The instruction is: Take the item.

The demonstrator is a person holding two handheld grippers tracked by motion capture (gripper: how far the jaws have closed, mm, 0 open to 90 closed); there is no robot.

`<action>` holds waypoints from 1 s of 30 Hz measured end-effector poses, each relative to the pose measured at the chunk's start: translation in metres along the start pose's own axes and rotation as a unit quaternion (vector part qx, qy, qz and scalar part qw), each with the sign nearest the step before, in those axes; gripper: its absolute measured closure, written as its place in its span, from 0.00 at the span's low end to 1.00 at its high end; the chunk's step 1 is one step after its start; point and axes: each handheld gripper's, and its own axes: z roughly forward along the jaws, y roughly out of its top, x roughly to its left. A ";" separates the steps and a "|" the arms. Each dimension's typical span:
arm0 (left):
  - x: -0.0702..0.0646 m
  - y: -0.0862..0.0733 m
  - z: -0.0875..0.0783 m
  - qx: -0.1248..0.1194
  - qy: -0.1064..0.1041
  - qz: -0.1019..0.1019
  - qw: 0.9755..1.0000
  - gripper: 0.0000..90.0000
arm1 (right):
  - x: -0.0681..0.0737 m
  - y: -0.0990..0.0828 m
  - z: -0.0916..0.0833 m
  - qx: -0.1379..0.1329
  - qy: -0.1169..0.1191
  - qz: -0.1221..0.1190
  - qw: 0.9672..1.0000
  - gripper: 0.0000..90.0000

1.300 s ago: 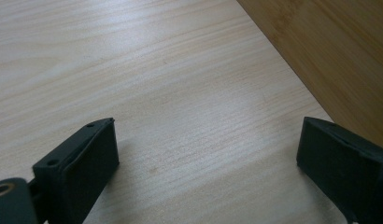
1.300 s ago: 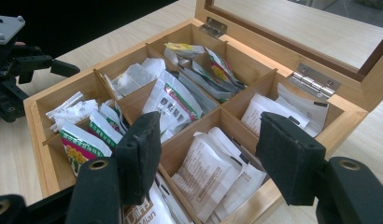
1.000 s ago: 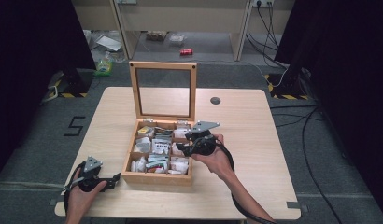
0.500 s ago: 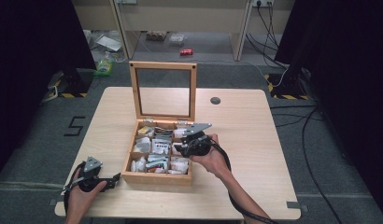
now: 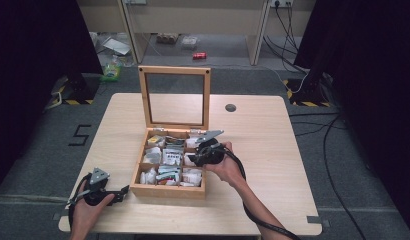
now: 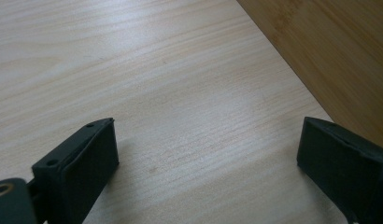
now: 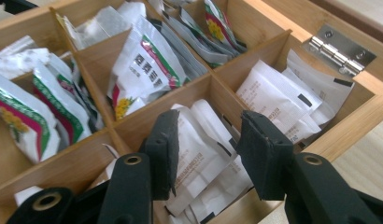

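Your right hand-held gripper (image 7: 206, 154) hangs over the wooden box (image 5: 165, 190), jaws partly spread and just closing a bit, w/ white packets (image 7: 199, 154) of the compartment under it showing between them. Can't tell if the pads touch them; nothing is pinched.

The box sits mid-desk (image 5: 273, 130), its glass lid (image 5: 174, 97) standing upright at the back. It's split into a grid of compartments, all stuffed w/ small packets. In the right gripper view: white packets w/ black marks in the compartment below the jaws, and more white packets (image 7: 285, 100) in the next one over, by the metal hinge (image 7: 341, 50). Across the divider stands a white packet w/ red-green print & a yellow flower (image 7: 143, 70). Further left, red-green packets (image 7: 28, 119).

Your left hand-held gripper (image 5: 100, 187) rests on the desk just beside the box's front left corner, jaws spread wide, bare wood between them.
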 end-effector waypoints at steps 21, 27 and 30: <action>0.000 0.000 0.000 0.000 0.000 0.000 1.000 0.05 | -0.002 0.000 0.000 0.023 0.048 -0.024 0.998 0.84; 0.000 0.000 0.000 0.000 0.000 0.000 1.000 0.05 | -0.002 0.000 0.002 0.032 0.056 -0.020 0.998 0.83; 0.000 0.000 0.000 0.000 0.000 0.000 1.000 0.05 | -0.003 0.000 0.005 0.037 0.056 -0.018 0.998 0.84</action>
